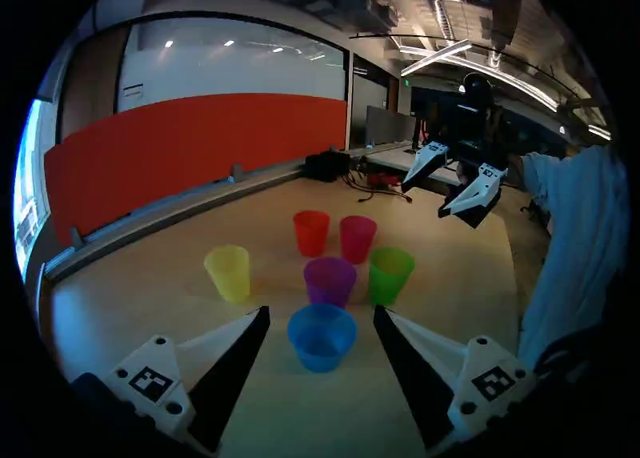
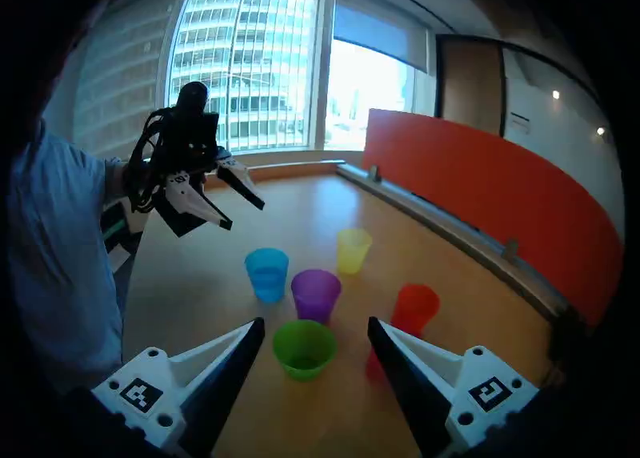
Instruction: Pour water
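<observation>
Several plastic cups stand upright in a cluster on the wooden table: blue, purple, yellow, red, pink and green. My left gripper is open, low over the table, with the blue cup just ahead between its fingers, untouched. My right gripper hovers open above the far side. In the right gripper view, the right gripper is open with the green cup ahead between its fingers. The left gripper hangs open beyond the blue cup.
An orange partition runs along the table's far edge on a grey rail. Black gear and cables lie at the table's end. A person in a light blue shirt stands at the table's side. Windows are behind.
</observation>
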The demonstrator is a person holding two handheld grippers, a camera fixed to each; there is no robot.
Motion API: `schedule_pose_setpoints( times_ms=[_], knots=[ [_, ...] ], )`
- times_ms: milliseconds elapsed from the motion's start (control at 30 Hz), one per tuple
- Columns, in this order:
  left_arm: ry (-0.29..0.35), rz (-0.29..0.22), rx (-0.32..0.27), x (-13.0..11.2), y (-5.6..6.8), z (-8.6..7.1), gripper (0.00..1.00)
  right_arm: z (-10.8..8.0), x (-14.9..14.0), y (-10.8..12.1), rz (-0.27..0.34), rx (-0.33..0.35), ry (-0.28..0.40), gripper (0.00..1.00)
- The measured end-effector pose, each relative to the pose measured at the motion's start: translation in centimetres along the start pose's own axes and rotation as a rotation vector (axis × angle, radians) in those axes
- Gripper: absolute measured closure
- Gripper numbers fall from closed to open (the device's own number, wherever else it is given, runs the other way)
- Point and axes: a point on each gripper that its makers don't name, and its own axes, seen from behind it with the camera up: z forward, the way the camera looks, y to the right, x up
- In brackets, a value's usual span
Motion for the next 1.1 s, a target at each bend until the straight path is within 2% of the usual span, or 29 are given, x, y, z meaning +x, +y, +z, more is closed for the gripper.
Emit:
schedule_pose_setpoints(
  times_ms=[600,867,1100],
  knots=[
    [-0.135,0.019,-0.039,-7.0,0.7,2.6,0.03,3.7,-6.5,-0.7,0.004,0.023,-0.119,0.00],
    [-0.175,0.009,-0.048,-8.7,0.4,4.0,0.03,5.4,-8.2,-0.9,0.023,0.034,-0.145,0.00],
    [-0.182,-0.015,-0.062,-9.1,0.3,5.3,0.03,7.0,-9.1,-1.1,0.027,0.042,-0.162,0.00]
  ],
)
